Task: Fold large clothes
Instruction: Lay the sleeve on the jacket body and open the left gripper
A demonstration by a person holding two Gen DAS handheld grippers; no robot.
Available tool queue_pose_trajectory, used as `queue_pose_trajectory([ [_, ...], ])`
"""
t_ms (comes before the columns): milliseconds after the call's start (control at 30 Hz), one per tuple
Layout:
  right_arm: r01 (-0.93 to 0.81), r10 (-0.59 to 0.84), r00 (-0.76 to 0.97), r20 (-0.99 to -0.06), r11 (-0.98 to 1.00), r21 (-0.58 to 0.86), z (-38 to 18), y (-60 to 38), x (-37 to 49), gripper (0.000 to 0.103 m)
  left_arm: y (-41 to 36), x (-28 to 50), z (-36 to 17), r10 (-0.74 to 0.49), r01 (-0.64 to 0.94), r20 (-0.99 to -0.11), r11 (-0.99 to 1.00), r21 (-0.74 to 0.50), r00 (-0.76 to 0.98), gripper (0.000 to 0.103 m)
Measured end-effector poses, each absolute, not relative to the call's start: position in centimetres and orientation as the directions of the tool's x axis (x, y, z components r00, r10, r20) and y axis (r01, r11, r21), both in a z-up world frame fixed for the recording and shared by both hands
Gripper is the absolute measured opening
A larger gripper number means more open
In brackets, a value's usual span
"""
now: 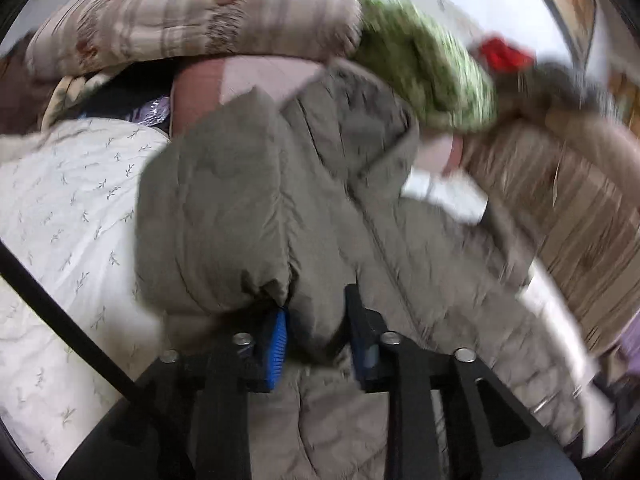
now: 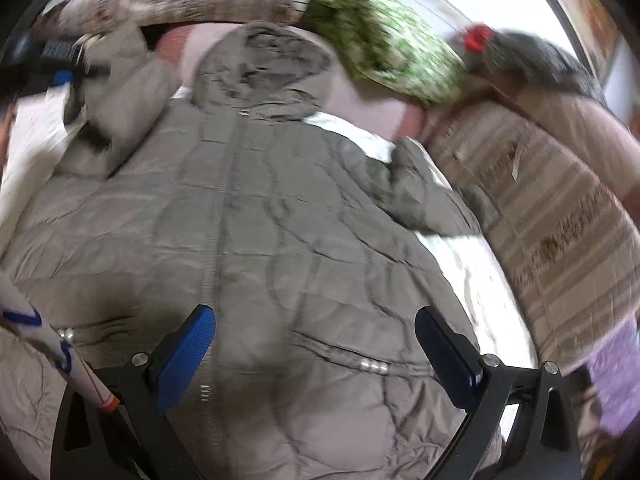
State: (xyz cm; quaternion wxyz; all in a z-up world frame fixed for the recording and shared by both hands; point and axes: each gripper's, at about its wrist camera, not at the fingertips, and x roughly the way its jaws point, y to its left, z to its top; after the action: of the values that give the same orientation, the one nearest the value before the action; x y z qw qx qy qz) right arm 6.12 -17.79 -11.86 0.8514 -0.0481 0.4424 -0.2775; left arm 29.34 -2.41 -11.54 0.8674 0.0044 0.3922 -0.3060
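Observation:
A grey-brown quilted hooded coat (image 2: 248,216) lies front-up on a bed, hood (image 2: 264,60) at the far end, zip down the middle. My left gripper (image 1: 316,312) is shut on the coat's left sleeve (image 1: 216,208), which it holds lifted and bunched over the coat body. From the right wrist view the left gripper (image 2: 60,60) shows at the far left with that sleeve (image 2: 124,108). My right gripper (image 2: 316,320) is open and empty, hovering above the coat's lower part. The right sleeve (image 2: 424,196) lies out to the right.
The bed has a white leaf-print sheet (image 1: 68,216). Striped folded quilts (image 1: 192,12) are stacked at the head, with a green patterned pillow (image 1: 428,60) and a red item (image 1: 504,54). Another striped quilt (image 2: 560,220) lies along the right side.

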Motion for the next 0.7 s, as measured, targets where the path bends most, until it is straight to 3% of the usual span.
queue_pose_trajectory([
  [67,0.458,-0.505,0.458,-0.732,0.84,-0.293,-11.5,-19.0,5.6,0.101,-2.3,27.6,-10.6,-0.528,0.557,-0.679,0.804,-0.206,0.51,0.054],
  [167,0.461,-0.484,0.494,-0.722,0.85,-0.254,-10.7,-20.1,5.6,0.101,0.0,24.6,-8.3,-0.511,0.522,-0.631,0.832,-0.191,0.584,0.073],
  [333,0.366,-0.369,0.568,-0.735,0.914,-0.176,-10.1,-19.6,9.1,0.102,4.3,22.6,-7.6,-0.363,0.311,-0.637,0.929,-0.199,0.679,0.078],
  [500,0.169,-0.229,0.617,-0.753,0.973,-0.158,-10.0,-16.0,14.6,0.102,9.2,24.9,-11.5,-0.112,0.021,-0.705,0.99,-0.137,0.7,0.078],
  [700,-0.049,-0.171,0.653,-0.738,0.963,-0.266,-10.1,-8.4,20.9,0.102,16.1,28.0,-14.5,0.034,-0.197,-0.757,0.972,-0.126,0.652,0.078],
])
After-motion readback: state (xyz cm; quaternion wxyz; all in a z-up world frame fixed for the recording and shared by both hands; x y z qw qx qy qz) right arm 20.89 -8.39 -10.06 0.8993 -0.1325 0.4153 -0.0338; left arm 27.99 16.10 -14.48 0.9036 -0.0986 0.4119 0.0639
